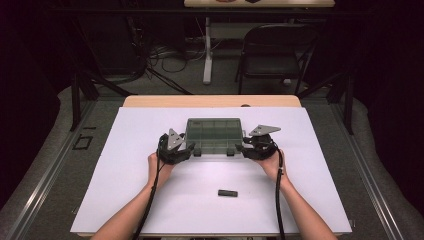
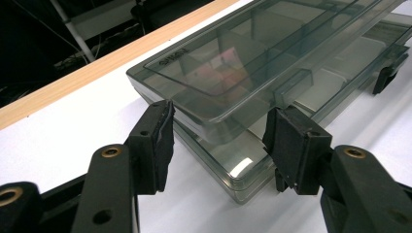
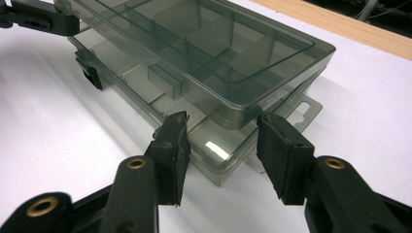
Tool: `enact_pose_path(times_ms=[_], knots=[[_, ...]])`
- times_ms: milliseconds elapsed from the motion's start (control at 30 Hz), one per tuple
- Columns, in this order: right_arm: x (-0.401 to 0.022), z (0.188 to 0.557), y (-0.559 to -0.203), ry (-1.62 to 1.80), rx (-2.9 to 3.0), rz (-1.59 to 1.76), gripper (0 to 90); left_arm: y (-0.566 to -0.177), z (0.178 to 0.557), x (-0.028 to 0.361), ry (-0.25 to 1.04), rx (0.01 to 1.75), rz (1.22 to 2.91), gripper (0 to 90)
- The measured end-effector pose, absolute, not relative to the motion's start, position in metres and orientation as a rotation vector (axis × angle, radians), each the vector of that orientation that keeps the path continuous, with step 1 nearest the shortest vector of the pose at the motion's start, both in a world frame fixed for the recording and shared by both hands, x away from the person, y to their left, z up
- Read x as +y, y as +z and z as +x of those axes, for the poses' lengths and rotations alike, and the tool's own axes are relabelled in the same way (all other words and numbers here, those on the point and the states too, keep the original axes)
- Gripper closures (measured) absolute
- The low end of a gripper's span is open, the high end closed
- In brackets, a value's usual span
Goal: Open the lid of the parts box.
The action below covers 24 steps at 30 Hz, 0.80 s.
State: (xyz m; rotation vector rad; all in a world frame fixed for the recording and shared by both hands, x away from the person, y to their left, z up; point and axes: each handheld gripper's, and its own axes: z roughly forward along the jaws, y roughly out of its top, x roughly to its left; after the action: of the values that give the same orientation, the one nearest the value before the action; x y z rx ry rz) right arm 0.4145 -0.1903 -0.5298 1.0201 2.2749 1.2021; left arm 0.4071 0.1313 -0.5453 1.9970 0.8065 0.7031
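Note:
A smoky see-through compartment box (image 1: 214,131) lies with its lid down on the white table top (image 1: 125,165), two dark latches on its near edge. My left gripper (image 1: 189,148) is at the box's near left corner. In the left gripper view, the left gripper (image 2: 221,109) has that corner of the box (image 2: 272,53) between its pads, which rest against both edges. My right gripper (image 1: 242,147) is at the near right corner. The right gripper view shows the right gripper (image 3: 222,118) straddling its corner of the box (image 3: 194,39) the same way, pads touching.
A small dark block (image 1: 227,193) lies on the table between the forearms, nearer the person. A wooden strip (image 1: 212,101) edges the table's far side. Beyond it stand a black chair (image 1: 275,50) and a white table leg (image 1: 207,50) with cables on the floor.

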Motion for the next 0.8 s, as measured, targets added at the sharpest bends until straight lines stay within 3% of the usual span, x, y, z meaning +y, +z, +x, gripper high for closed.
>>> enact_pose_path(times_ms=[367,800], knots=[[-0.185,0.413,-0.530,1.119,2.245,0.891,49.1,-0.544,0.406,0.130,0.750,0.794,1.965,47.7],[-0.180,0.409,-0.528,1.088,2.159,0.846,53.4,-0.544,0.406,0.128,0.760,0.809,1.958,47.1]])
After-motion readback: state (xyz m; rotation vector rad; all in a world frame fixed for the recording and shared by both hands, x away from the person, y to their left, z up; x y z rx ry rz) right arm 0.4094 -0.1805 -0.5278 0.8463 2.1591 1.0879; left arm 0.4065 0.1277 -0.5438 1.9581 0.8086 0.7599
